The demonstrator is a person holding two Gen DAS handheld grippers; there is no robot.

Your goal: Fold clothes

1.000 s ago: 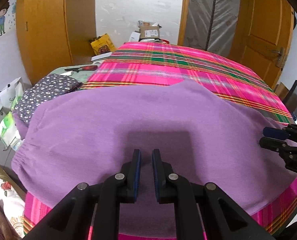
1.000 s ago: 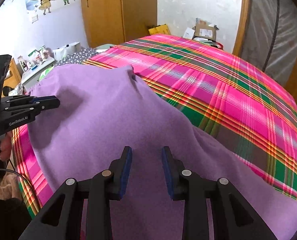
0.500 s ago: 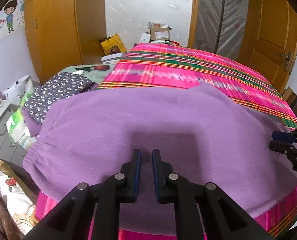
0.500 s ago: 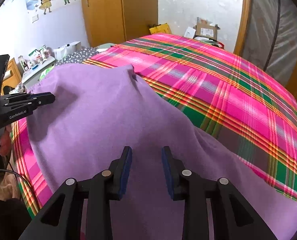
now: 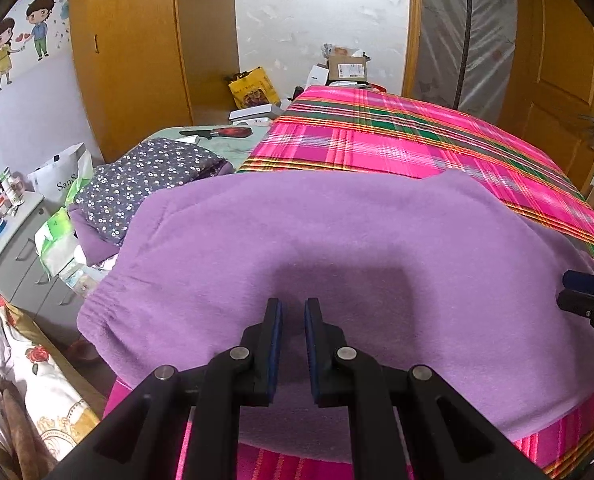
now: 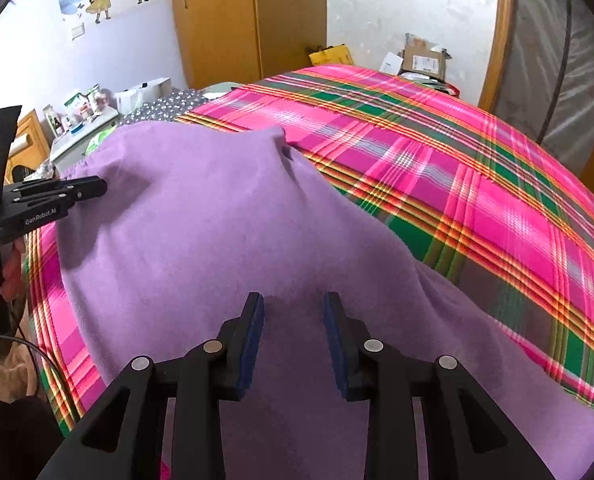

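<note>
A purple garment [image 5: 337, 248] is spread flat across the near end of a bed covered by a pink plaid sheet [image 5: 417, 148], its near edge reaching the near edge of the mattress. The left gripper [image 5: 293, 312] is held above the garment's near left part with its blue pads set a narrow gap apart; nothing is pinched between them. The right gripper [image 6: 293, 308] is held above the garment's near right part, its pads spread wider and likewise empty. In the right wrist view, the left gripper [image 6: 97, 186] is seen at the left edge, held by a hand [image 6: 1, 268].

To the left of the bed, a folded dark floral cloth [image 5: 153, 176] is stacked on another purple piece, just beside the garment's far left corner. A grey cabinet [image 5: 9, 240] with small bottles on it stands further left. Beyond the far end of the bed, a yellow bag [image 5: 253, 88] and a cardboard box [image 5: 347, 66] are piled against the white wall, between wooden wardrobe doors [image 5: 129, 48].
</note>
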